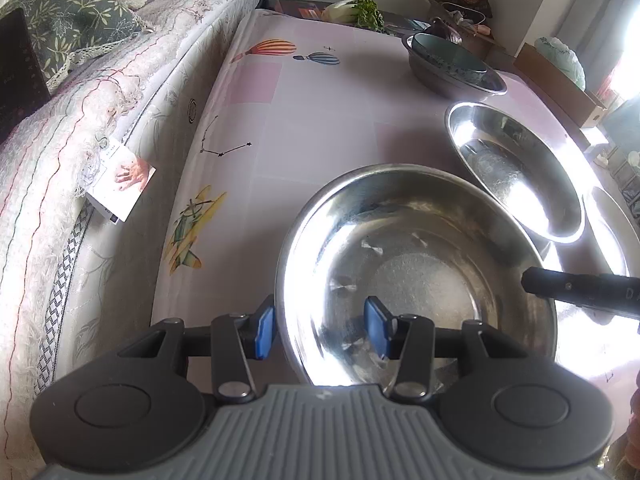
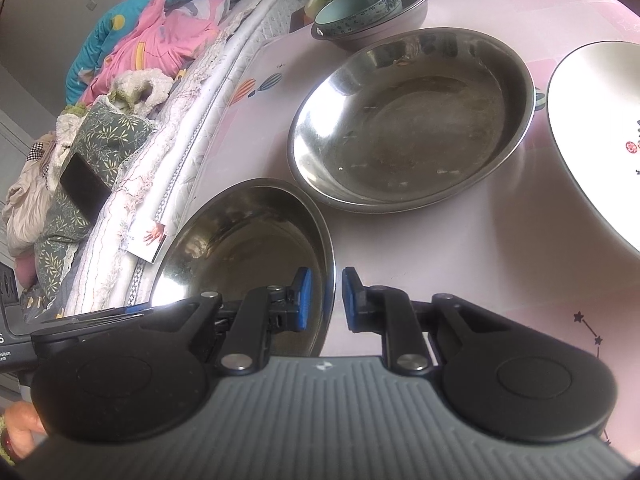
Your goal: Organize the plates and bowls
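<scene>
Nearest both cameras is a round stainless-steel bowl (image 1: 416,276), tilted, its rim caught from two sides. Blue pads of the left claw (image 1: 320,330) straddle the near rim, one outside and one inside, though whether they press the metal I cannot tell. The right claw (image 2: 326,300) is clenched on the bowl's opposite rim, pads nearly together. Only the right view shows a white patterned plate (image 2: 596,136) at the pink printed desk's (image 2: 480,264) edge, plainly (the left view blows it out in glare). Both show a wide steel dish (image 2: 412,116) just beyond, then a teal ceramic bowl (image 2: 360,6) nested in a steel basin (image 2: 400,20).
</scene>
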Tool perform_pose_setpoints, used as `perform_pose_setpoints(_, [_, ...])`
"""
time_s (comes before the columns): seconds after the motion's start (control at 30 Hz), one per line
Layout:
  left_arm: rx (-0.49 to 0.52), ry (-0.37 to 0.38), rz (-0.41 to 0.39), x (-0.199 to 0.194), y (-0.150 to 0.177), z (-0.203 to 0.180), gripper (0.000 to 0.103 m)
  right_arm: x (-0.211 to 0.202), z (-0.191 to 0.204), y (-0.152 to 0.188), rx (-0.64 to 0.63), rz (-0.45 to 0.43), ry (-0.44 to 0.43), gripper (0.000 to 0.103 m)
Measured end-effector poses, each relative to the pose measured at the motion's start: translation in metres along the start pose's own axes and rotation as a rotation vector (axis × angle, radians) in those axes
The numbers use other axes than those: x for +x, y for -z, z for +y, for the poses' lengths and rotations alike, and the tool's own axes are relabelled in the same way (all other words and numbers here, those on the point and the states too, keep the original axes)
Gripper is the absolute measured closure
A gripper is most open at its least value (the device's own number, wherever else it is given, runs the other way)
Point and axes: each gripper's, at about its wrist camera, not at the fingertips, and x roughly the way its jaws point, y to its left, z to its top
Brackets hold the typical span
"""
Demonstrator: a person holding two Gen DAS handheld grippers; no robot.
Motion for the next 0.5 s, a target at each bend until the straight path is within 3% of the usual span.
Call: perform_pose_setpoints(0.5, [0.032,-0.025,-0.005,0.0019,-0.0009,-0.0061,0.056,0.0004,0.0029,0.0036,0.002,-0.002,0.0,0.087])
